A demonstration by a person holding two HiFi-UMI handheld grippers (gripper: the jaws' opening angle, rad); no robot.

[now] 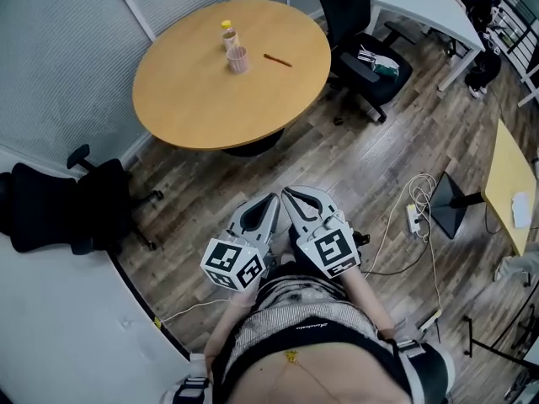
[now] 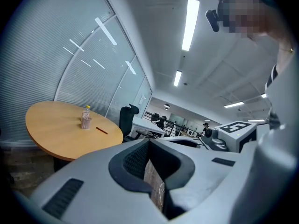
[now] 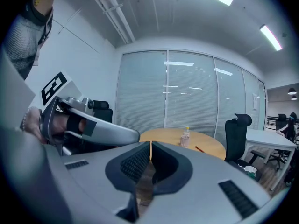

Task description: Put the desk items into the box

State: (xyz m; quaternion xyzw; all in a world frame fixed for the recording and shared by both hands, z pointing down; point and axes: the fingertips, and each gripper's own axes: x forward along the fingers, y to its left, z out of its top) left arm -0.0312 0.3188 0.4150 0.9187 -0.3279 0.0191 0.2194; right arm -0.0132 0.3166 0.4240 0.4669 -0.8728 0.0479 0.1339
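Approach looks like the step in hand: nothing is picked up, and no box shows in any view. Left gripper (image 1: 273, 199) and right gripper (image 1: 285, 192) sit side by side close to the person, both with jaws closed and empty, aimed at the far table (image 1: 194, 99). There a bottle (image 1: 227, 32) and cup (image 1: 238, 59) stand upright, touching or nearly so. The pencil (image 1: 277, 60) lies flat just right of them, its long axis running left to right; its tip end is too small to tell. Next: close in, open one gripper's jaws, and grip across the pencil's axis.
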